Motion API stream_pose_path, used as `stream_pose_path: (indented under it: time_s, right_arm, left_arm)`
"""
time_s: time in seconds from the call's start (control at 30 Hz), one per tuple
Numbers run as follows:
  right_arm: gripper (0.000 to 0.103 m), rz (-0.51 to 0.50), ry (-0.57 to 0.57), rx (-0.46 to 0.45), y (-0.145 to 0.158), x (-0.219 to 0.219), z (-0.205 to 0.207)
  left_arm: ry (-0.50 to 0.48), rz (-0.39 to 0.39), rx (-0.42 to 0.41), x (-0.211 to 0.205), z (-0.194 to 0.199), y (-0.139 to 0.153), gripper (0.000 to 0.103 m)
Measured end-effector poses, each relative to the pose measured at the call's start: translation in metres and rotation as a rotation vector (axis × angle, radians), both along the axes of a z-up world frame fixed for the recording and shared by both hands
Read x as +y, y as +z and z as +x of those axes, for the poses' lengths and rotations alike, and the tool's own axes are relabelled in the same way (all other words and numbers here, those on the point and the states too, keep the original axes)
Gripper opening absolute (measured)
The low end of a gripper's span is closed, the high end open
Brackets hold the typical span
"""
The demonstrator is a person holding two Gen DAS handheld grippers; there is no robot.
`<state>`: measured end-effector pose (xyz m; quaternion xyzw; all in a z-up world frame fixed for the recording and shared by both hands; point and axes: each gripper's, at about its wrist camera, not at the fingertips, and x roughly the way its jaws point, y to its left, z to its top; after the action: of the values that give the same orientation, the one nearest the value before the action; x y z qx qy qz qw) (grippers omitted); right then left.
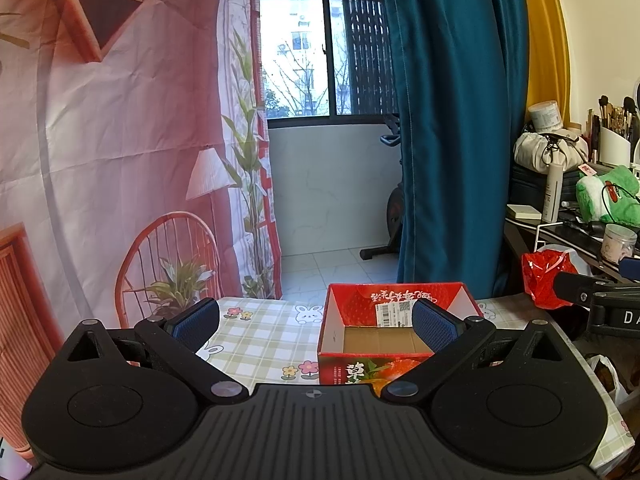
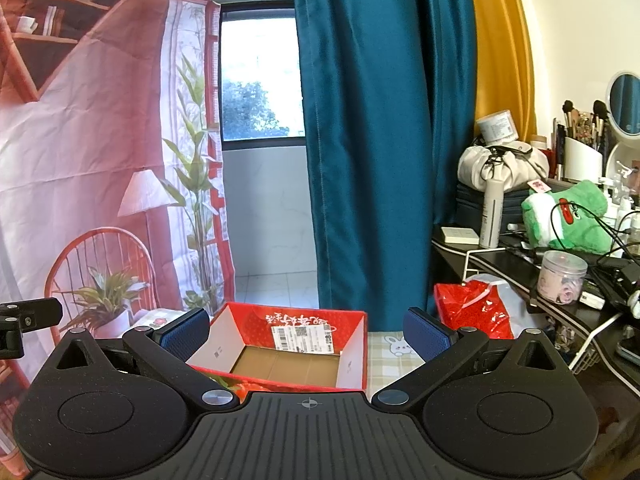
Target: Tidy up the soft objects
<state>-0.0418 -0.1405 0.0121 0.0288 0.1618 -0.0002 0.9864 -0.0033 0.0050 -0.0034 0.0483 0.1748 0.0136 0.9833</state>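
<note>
A red cardboard box [image 1: 400,312] with a bare brown floor stands open on the checked tablecloth [image 1: 256,344]; it also shows in the right wrist view [image 2: 352,344]. My left gripper [image 1: 316,326] is open and empty, held above the table with the box behind its right finger. My right gripper [image 2: 306,334] is open and empty, with the box between its fingers and beyond them. A green plush toy [image 2: 568,216] lies on the dark side desk, also in the left wrist view [image 1: 608,196]. No soft object shows on the table.
A red plastic bag [image 2: 472,312] hangs off the cluttered dark desk [image 2: 520,264] at the right, with bottles, a jar and cables. A blue curtain [image 2: 380,140] hangs behind the box. A printed pink backdrop [image 1: 120,140] hangs at the left.
</note>
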Motion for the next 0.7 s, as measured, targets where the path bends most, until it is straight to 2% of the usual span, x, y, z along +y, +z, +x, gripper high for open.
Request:
stream_pose_path:
  time_s: [0.7]
  right_arm:
    - [0.103, 0.001, 0.0, -0.001, -0.0003, -0.0001, 0.0003]
  left_arm:
    - [0.004, 0.012, -0.004, -0.0018, 0.0005, -0.0015, 0.103]
